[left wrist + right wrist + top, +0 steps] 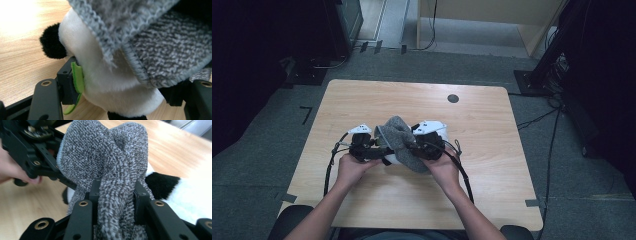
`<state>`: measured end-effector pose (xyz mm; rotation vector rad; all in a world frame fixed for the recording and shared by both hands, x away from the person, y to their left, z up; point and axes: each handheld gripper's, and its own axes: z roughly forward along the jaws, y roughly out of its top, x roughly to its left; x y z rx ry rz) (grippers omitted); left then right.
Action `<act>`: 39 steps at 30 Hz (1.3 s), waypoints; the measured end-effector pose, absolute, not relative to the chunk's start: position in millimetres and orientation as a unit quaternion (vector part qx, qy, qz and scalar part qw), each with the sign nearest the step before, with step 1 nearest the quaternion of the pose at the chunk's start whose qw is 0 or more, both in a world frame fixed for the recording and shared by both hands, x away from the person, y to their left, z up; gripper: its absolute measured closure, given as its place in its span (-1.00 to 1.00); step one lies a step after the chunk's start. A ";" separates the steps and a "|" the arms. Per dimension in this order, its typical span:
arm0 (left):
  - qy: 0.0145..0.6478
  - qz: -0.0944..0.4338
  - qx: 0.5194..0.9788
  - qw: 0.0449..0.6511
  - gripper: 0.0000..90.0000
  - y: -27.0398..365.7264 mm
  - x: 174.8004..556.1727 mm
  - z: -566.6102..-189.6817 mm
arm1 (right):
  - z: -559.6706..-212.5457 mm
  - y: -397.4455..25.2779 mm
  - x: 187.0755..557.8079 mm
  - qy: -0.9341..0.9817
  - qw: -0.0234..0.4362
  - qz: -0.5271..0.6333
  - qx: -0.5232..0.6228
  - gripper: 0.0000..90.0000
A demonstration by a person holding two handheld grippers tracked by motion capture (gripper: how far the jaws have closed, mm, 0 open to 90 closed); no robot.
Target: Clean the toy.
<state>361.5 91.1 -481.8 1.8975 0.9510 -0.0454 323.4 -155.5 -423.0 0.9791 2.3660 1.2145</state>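
A white plush toy (105, 82) with black parts and a green tag sits at the middle of the wooden table (362, 97). A grey knitted cloth (399, 137) is draped over it. My left gripper (120, 95) is shut on the plush toy's white body, its jaws pressing in from both sides. My right gripper (115, 195) is shut on a bunched fold of the grey knitted cloth (110, 170). In the high view the left gripper (384, 152) and right gripper (414, 147) meet at the toy from either side.
A dark round hole (453, 98) marks the table's far right part. Cables (332, 165) trail from both grippers toward the front edge. Dark stands and equipment (552, 65) stand on the carpet around the table.
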 end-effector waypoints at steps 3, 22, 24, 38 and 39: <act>0.390 -0.018 0.782 0.486 -0.33 91.1 361.9 -481.9 | -426.9 -157.0 322.0 0.827 0.166 0.423 0.331 0.53; 0.390 -0.024 0.785 0.481 -0.28 91.0 366.7 -481.1 | -412.1 -199.7 315.4 0.818 0.197 0.410 0.353 0.56; 0.391 -0.025 0.784 0.481 -0.28 90.8 367.2 -481.1 | -410.8 -207.7 314.4 0.813 0.200 0.411 0.362 0.56; 0.389 -0.029 0.787 0.478 -0.28 90.4 370.5 -480.3 | -419.1 -256.1 313.7 0.783 0.213 0.401 0.425 0.58; 0.389 -0.029 0.787 0.478 -0.28 90.6 370.6 -480.3 | -420.5 -258.0 314.2 0.782 0.214 0.400 0.428 0.58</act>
